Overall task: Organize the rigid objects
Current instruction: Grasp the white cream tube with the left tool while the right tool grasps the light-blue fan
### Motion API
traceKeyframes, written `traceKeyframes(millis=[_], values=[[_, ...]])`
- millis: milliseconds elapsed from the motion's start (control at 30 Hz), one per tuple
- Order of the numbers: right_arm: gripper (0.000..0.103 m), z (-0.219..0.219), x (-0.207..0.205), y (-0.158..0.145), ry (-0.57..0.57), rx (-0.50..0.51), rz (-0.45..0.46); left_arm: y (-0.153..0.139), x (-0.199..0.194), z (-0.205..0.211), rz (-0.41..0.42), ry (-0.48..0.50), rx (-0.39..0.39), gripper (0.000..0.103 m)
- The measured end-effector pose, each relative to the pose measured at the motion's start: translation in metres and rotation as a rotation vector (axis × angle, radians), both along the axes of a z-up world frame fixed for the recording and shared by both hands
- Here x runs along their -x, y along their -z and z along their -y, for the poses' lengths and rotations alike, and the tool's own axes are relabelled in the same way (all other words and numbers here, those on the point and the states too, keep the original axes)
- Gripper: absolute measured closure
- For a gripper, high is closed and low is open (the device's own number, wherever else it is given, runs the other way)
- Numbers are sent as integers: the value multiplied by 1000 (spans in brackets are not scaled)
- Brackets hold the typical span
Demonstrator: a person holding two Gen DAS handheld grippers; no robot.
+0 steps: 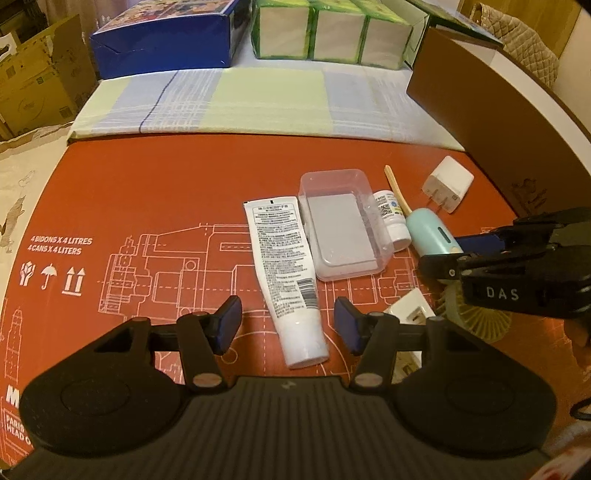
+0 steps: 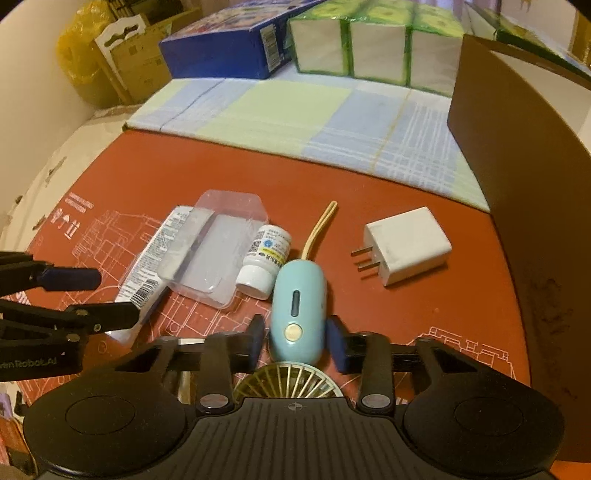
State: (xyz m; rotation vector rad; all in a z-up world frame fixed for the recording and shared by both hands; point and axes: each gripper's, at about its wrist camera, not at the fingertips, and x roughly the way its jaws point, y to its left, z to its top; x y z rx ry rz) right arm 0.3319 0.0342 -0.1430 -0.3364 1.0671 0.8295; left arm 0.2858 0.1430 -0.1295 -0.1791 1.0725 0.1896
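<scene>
We work on a red printed cardboard sheet [image 1: 147, 192] that covers the near surface. Its far edge meets a folded checked cloth [image 1: 258, 99], and beyond that stand a blue box [image 1: 162, 40] and a row of green-wrapped tissue packs [image 1: 332, 33]. A tall brown box [image 2: 517, 155] walls off the right side.

Our left gripper [image 1: 287, 325] hangs with its jaws apart, straddling the cap end of a white tube [image 1: 284, 273] that lies flat; the blue pads stand clear of the tube on both sides, so nothing is grasped. Just right of the tube sits a clear plastic container [image 1: 341, 225], touching or nearly touching it. A small white bottle [image 2: 264, 260] lies against the container's other side.

Our right gripper [image 2: 295, 338] has its pads on either flank of the pale blue handle of a handheld fan [image 2: 297, 306]. The pads look pressed to the handle, clenched on it. The fan's ribbed head shows below the handle, partly hidden by the gripper body, and its yellow strap [image 2: 319, 229] trails away toward the cloth.

A white plug adapter [image 2: 404, 245] lies apart to the right, prongs toward the fan. Open red sheet lies to the left of the tube and between the objects and the cloth.
</scene>
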Motion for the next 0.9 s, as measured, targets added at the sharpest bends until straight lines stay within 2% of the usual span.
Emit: traceKeyframes(millis=[300,400,567,900], values=[[72,3,1,2,-40,1,18,18,-18,-1,-42,21,-21,55],[72,4,1,5,-36,13,6,20,-21,3,-33,43,-66,58],[72,3,1,5,-42,16,17,20,-23,6,-21,65,-78,66],[72,0,7,6,-47,29,51,19,-6,-2,-24,23,-80,68]])
